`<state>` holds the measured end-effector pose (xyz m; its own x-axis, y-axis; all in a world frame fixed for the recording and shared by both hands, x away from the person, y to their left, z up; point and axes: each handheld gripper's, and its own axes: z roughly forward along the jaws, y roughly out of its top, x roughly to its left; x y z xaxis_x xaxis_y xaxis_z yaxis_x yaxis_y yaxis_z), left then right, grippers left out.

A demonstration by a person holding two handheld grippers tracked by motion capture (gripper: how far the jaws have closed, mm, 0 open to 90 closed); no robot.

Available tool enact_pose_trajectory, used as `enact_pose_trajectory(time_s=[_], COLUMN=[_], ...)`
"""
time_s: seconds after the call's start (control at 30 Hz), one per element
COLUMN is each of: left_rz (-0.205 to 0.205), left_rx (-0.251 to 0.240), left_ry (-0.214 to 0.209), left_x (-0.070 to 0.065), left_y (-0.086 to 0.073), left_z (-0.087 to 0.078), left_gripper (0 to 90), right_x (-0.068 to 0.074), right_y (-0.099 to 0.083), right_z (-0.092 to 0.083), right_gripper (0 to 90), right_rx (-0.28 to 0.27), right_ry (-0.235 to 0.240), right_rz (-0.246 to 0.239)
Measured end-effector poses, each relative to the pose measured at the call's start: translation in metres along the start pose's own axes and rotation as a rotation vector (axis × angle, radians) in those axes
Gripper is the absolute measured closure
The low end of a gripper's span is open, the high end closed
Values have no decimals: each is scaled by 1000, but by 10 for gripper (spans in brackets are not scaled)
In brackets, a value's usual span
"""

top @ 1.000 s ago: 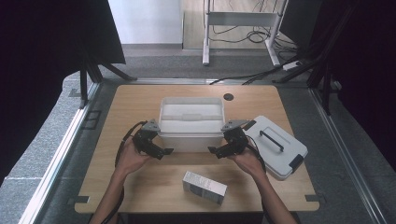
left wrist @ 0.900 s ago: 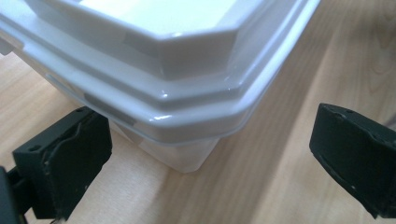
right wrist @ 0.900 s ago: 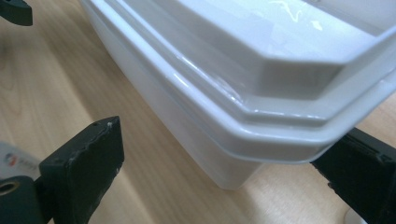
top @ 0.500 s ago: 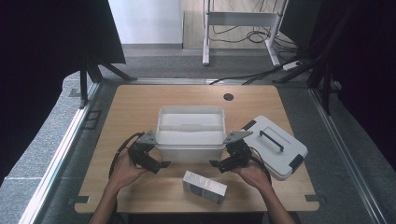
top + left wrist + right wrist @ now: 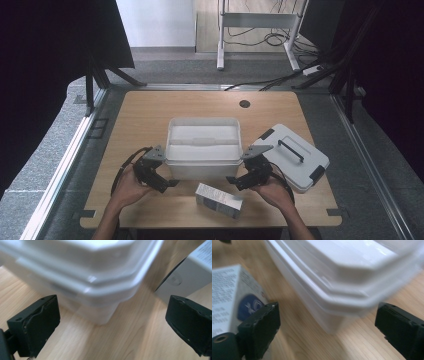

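A white open plastic bin (image 5: 203, 145) stands at the middle of the wooden table (image 5: 150, 110). My left gripper (image 5: 167, 183) is low at the bin's front left corner, jaws wide apart. In the left gripper view the left gripper (image 5: 112, 327) is open and holds nothing, with the bin's corner (image 5: 100, 285) just ahead. My right gripper (image 5: 234, 180) mirrors it at the front right corner. The right gripper (image 5: 330, 332) is open too, and the bin's wall (image 5: 332, 297) lies ahead between the jaws.
A small white printed box (image 5: 218, 200) lies between the two grippers near the table's front edge; the box (image 5: 229, 292) is close beside my right gripper's jaw. The bin's white lid (image 5: 292, 156) with black latches rests at the right. A round cable hole (image 5: 244, 104) is at the back.
Both grippers have drawn back toward the front edge, from the bin's sides to its front corners. The bin has also shifted nearer the front.
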<state>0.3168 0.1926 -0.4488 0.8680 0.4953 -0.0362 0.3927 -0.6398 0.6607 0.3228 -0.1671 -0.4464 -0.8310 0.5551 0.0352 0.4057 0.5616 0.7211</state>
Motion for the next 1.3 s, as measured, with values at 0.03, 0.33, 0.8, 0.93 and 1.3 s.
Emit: enact_pose_trajectory(time_s=[0.03,0.33,0.8,0.93,1.3], left_rz=[5,34,156,192,295], left_rx=[9,62,99,115,175], left_ry=[0,-15,-5,-10,-24], left_x=[3,31,60,63,60], left_y=[-1,-5,43,64,117], left_z=[-2,-21,-62,-62,-43], left_gripper=[0,0,105,139,242], right_x=[-2,-13,-16,-18,-18], right_y=[-3,-38,-80,-87,-88], right_z=[-2,-6,8,12,13], right_gripper=[44,0,41,0,0], right_rx=[2,24,73,46,38], right_ry=[-16,-92,-152,-154,-163], right_rz=[-1,88,116,119,118])
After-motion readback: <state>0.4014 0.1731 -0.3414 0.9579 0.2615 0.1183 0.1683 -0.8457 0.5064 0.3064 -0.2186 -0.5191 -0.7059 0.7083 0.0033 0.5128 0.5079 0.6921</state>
